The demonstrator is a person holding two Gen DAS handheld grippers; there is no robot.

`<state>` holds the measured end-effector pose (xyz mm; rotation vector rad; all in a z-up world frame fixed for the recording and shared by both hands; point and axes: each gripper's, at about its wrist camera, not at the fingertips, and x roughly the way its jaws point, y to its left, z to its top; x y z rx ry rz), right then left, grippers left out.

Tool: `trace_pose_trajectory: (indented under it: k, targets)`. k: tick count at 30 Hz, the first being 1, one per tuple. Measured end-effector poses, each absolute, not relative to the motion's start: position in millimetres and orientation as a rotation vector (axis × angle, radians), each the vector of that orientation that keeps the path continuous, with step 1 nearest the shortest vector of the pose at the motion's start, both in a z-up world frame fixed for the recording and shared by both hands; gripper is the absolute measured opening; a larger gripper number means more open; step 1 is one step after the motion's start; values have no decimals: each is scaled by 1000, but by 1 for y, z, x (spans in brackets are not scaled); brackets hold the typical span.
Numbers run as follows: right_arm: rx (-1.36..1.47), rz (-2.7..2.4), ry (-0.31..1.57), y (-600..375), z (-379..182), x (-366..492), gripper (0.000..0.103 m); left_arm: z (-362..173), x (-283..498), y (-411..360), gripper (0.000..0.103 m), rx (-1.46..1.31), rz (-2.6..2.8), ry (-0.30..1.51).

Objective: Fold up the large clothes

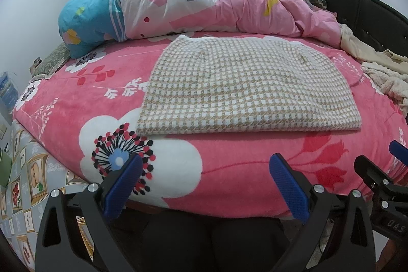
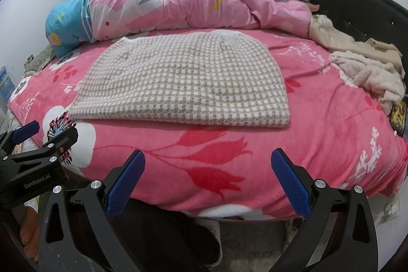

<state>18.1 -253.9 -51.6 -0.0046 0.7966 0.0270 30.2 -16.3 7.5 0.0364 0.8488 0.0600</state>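
The checked sweater (image 1: pixel 244 88) is lying flat on the pink blanket (image 1: pixel 229 170), already folded into a rectangle. It looks soft, thick and floppy; pinching its near corners seems best. Left gripper (image 1: pixel 206 185) and right gripper (image 2: pixel 209 182) are both hovering spread, holding nothing.

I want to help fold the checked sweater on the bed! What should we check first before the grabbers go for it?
1. Left gripper open and holding nothing: ok.
2. Right gripper open and holding nothing: ok.
3. Checked sweater lies flat on the pink blanket, nothing on top of it: ok.
4. Near edge of the sweater is free to grab, with bare blanket between it and both grippers: ok.
5. Cream clothes pile stays clear of the sweater: ok.
6. Sweater's far edge is clear of the pink quilt: cannot tell.
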Motion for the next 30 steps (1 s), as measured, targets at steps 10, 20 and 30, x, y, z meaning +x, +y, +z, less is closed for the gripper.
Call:
trace_pose_trajectory:
  k: [10, 20, 30]
  targets:
    - [-5, 20, 804, -253, -56, 19, 96, 6, 31, -14, 98, 45, 49, 855]
    - [-4, 19, 804, -253, -56, 19, 96, 6, 31, -14, 98, 47, 48, 855]
    - [-4, 19, 805, -253, -57, 19, 96, 6, 31, -15, 98, 48, 48, 856]
